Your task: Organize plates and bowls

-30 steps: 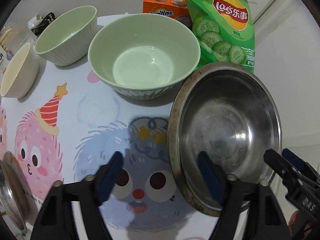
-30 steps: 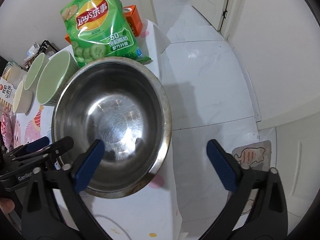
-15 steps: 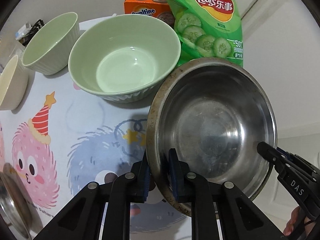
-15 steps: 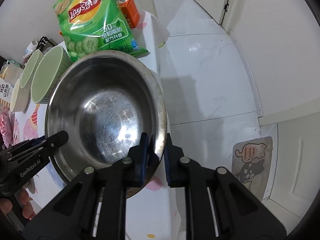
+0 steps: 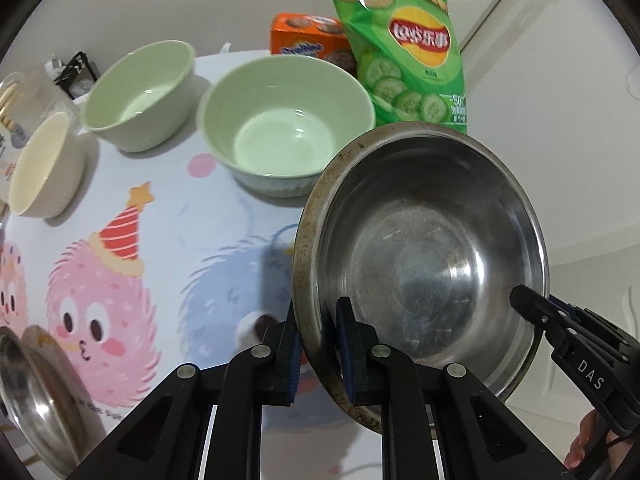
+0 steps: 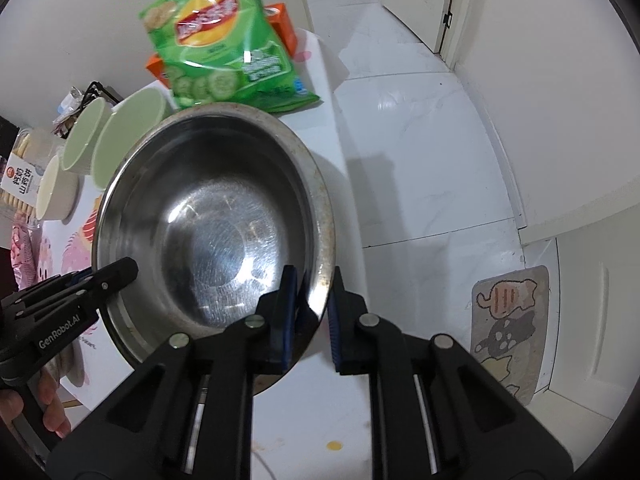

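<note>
Your left gripper [image 5: 318, 344] is clamped on the near-left rim of the steel bowl [image 5: 420, 264]; its jaws have just been closing onto that rim. Your right gripper [image 6: 312, 312] is clamped on the opposite rim, jaws likewise just closed. The steel bowl hangs tilted between them, at the table [image 5: 180, 216] edge. Beyond the steel bowl sits a large green bowl [image 5: 288, 128]. Left of that: a smaller green bowl [image 5: 140, 92], then a cream bowl [image 5: 44, 164]. Behind the steel bowl stands a chip bag [image 5: 404, 52].

Steel bowl [image 5: 424, 248] right of large bowl [image 5: 288, 120]; chip bag [image 5: 404, 52] behind both.
</note>
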The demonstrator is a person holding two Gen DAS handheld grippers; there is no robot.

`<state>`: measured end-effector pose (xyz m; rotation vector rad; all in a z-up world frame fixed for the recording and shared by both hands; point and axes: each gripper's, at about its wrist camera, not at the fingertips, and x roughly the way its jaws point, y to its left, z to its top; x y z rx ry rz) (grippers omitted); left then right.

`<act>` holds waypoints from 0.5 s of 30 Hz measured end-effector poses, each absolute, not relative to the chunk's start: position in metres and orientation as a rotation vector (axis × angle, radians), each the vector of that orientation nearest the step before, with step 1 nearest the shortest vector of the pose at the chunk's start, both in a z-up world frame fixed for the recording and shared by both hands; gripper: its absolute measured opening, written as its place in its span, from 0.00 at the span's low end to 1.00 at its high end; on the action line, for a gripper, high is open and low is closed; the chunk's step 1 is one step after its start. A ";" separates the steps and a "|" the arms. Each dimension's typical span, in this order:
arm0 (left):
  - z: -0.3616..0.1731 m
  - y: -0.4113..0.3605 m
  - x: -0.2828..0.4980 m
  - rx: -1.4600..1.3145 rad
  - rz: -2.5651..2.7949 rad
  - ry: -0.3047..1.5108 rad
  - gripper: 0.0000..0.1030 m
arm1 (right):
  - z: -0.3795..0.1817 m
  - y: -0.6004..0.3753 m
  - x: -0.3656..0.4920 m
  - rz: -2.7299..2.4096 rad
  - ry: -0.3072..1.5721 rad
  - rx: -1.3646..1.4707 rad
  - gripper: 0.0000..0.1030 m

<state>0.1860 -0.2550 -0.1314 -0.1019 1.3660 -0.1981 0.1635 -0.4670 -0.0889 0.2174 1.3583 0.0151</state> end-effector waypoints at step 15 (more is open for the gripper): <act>-0.085 -0.116 0.121 -0.154 -0.125 1.280 0.14 | -0.044 -0.346 0.132 0.106 1.292 0.169 0.16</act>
